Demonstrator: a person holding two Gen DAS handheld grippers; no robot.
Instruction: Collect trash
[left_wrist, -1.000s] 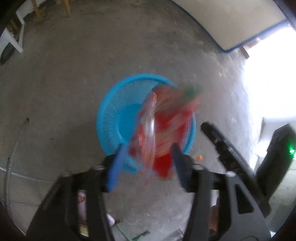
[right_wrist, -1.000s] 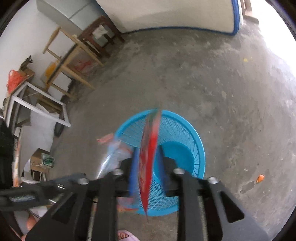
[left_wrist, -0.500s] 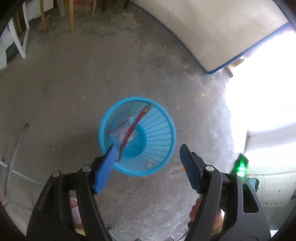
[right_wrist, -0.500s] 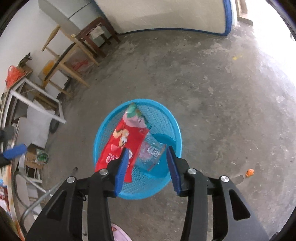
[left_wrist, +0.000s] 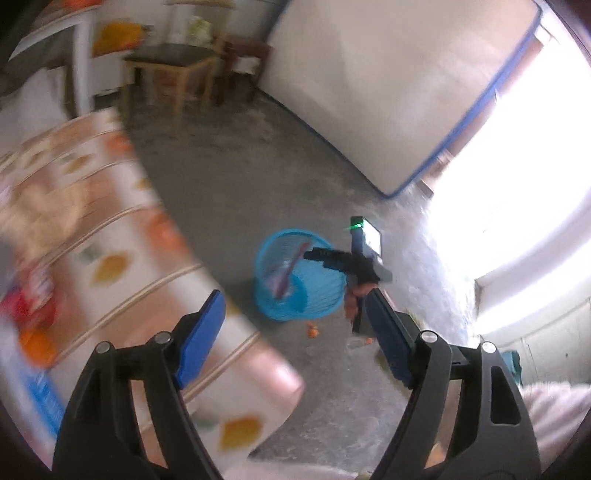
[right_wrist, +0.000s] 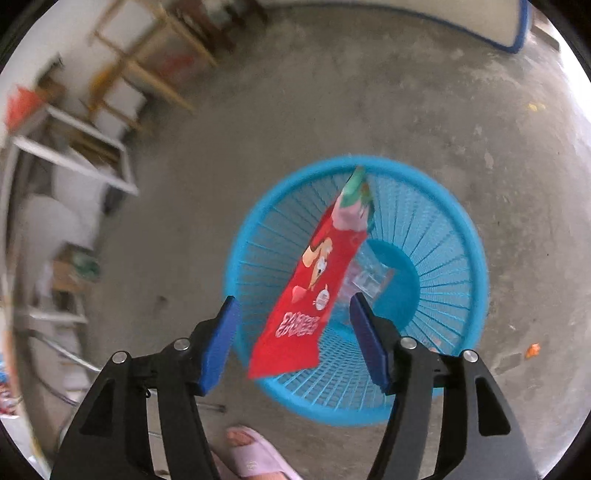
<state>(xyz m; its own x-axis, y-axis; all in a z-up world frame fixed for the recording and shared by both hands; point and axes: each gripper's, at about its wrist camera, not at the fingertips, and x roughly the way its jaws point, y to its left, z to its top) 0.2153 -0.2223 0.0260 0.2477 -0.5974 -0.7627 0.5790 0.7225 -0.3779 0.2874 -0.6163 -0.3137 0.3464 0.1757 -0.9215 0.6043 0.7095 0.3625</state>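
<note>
Right gripper (right_wrist: 293, 341) fingers just opened, red wrapper (right_wrist: 314, 288) loose.

Blue basket (left_wrist: 295, 291) on concrete floor (left_wrist: 236, 184) beyond wide-open, empty left claw (left_wrist: 295, 332).

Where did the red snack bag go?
In the right wrist view, the red snack bag is inside the blue basket on the floor, leaning against the rim, next to a clear wrapper at the bottom.
</note>
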